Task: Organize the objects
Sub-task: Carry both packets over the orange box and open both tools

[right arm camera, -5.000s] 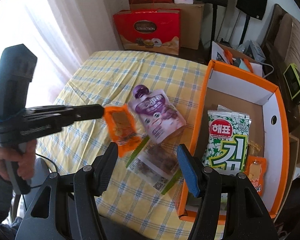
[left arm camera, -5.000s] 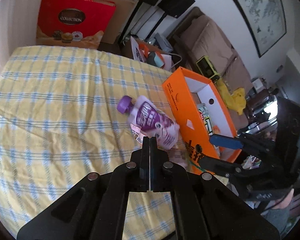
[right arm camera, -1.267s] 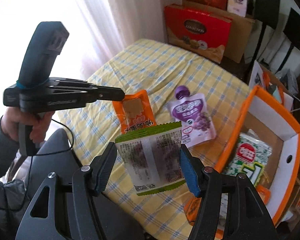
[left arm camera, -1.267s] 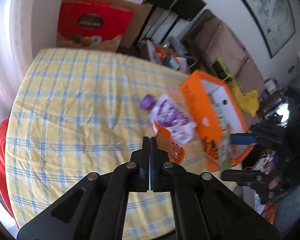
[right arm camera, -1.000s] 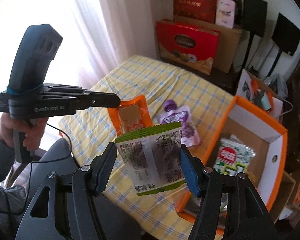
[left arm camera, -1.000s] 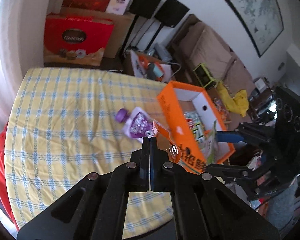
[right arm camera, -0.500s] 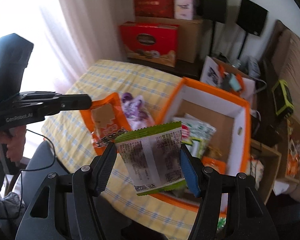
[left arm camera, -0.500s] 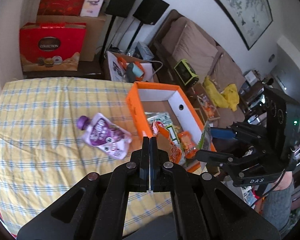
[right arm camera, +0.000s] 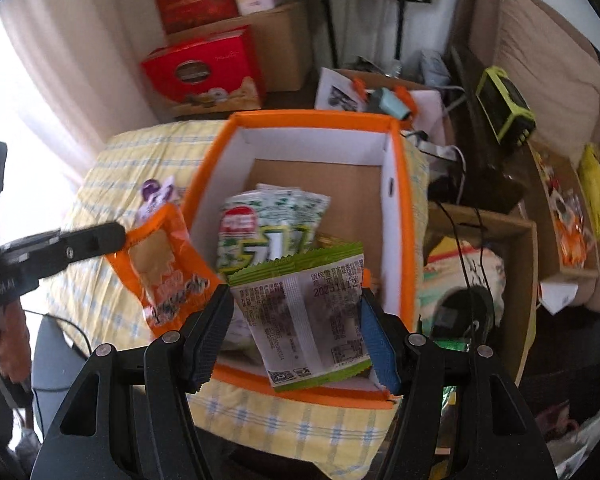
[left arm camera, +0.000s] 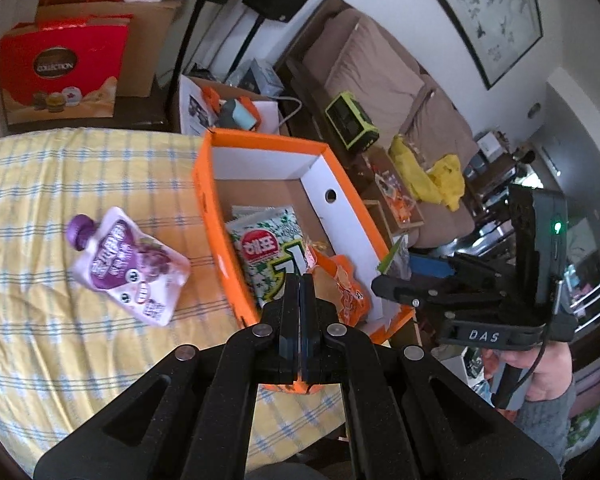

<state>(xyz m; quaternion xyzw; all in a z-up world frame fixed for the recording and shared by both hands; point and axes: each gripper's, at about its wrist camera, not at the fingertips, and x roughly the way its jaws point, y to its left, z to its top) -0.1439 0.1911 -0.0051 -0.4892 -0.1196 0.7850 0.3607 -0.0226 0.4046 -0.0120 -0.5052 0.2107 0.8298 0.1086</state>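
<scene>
We are holding the right gripper [right arm camera: 296, 336] out over the near end of the orange box [right arm camera: 404, 216], and the left gripper [left arm camera: 300, 300] is reaching in from the box's left side, above its near part. Inside the box a green-and-white seaweed pack [left arm camera: 272, 252] is lying flat on the cardboard floor. On the checked tablecloth [left arm camera: 80, 340], left of the box and apart from it, a purple spout pouch [left arm camera: 128, 268] is lying. Beyond the table a red gift box [left arm camera: 60, 68] and a brown sofa [left arm camera: 380, 76] are standing. Our left jaws are pinched tight on the orange snack packet [right arm camera: 164, 264]; our right jaws are gripping the green-edged packet [right arm camera: 304, 316] by its sides, above the box.
</scene>
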